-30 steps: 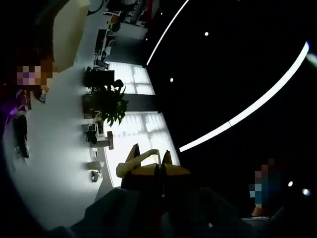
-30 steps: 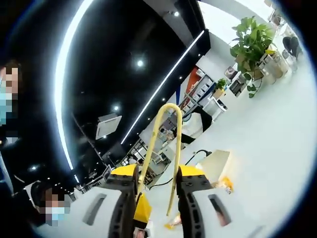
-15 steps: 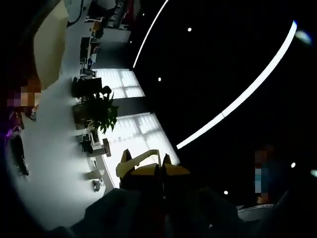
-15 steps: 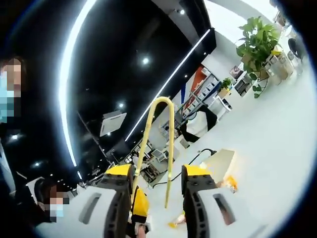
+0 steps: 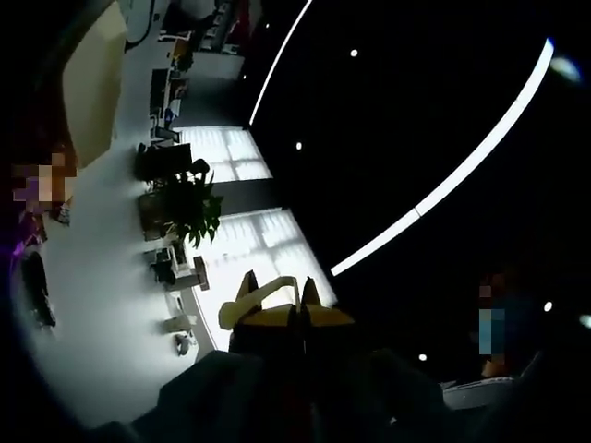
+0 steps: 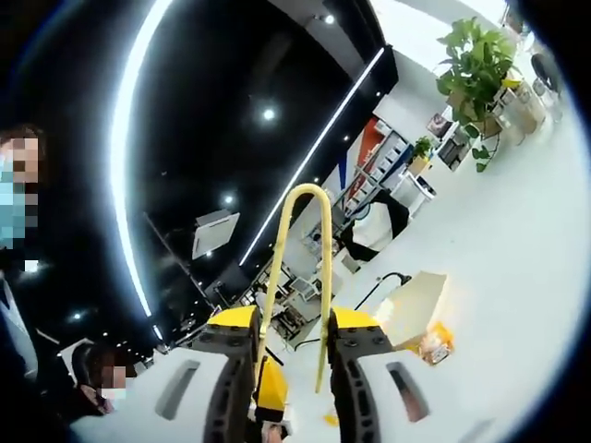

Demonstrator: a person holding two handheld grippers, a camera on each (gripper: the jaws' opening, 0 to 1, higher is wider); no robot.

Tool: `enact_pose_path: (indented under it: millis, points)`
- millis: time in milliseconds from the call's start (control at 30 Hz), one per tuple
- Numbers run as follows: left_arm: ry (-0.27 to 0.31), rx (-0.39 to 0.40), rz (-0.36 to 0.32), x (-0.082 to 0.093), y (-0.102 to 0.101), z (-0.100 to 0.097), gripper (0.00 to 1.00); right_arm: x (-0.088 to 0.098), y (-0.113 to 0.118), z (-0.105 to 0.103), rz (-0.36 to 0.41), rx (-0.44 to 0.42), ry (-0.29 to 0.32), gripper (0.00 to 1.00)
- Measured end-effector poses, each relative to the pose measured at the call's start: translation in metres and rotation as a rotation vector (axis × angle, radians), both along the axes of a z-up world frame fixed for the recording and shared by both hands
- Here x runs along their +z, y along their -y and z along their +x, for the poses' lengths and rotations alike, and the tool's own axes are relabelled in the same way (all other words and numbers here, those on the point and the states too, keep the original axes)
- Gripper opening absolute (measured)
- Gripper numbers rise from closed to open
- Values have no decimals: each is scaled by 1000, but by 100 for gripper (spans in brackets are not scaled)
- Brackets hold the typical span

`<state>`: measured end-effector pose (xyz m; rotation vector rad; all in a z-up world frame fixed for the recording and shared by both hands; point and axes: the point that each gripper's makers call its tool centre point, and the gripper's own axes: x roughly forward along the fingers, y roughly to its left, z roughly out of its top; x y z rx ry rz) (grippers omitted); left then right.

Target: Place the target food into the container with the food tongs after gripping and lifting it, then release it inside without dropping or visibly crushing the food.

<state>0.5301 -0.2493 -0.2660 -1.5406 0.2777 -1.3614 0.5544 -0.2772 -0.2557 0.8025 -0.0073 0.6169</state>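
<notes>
Yellow food tongs [image 6: 326, 277] stand upright between the jaws of my right gripper [image 6: 291, 325], their rounded bend pointing up and away. The yellow-tipped jaws press on the two arms from both sides; the tongs' working ends are hidden below. In the left gripper view my left gripper [image 5: 300, 312] has its jaws together, and a pale cream strip [image 5: 259, 299] sticks out sideways from the seam between the tips. I cannot tell what that strip is. Both views are rolled and point up at a dark ceiling.
Long light strips [image 5: 443, 189] cross the black ceiling. A potted plant [image 6: 476, 60] stands on the white floor, as does an open cardboard box [image 6: 411, 300] with orange things beside it. A person [image 5: 499, 337] stands at the right of the left gripper view.
My right jaws have drawn closer together on the tongs, whose arms now sit nearer each other. Both views have shifted a little with the hands; the left gripper's hold looks the same.
</notes>
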Motion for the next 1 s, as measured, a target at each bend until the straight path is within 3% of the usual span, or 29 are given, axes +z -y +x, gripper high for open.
enact_pose_path:
  millis: [200, 333, 433, 500, 600, 667, 767, 900, 967, 1000]
  points:
    - [28, -3, 10, 0, 1, -3, 2, 1, 0, -3, -17, 20, 8, 24]
    - [51, -4, 21, 1, 3, -5, 2, 1, 1, -5, 19, 29, 4, 22]
    - [24, -49, 5, 2, 5, -6, 3, 5, 1, -7, 26, 30, 23, 21]
    - [22, -38, 32, 2, 7, -3, 3, 7, 4, -6, 6, 13, 38, 20]
    - [72, -13, 84, 3, 9, -4, 4, 7, 6, -7, -1, 10, 48, 21]
    - [65, -10, 96, 3, 9, -2, 5, 8, 7, -7, -8, 1, 62, 21]
    - [78, 16, 121, 1, 5, 0, 13, 8, 10, -5, -88, -25, 84, 21]
    - [123, 64, 202, -3, -3, 0, 24, 6, 12, -4, -141, -44, 96, 21]
    - [143, 83, 275, -9, -8, -1, 26, 5, 13, -4, -160, -46, 99, 21]
    - [194, 110, 385, -19, -9, -2, 25, 4, 13, -4, -175, -50, 102, 21]
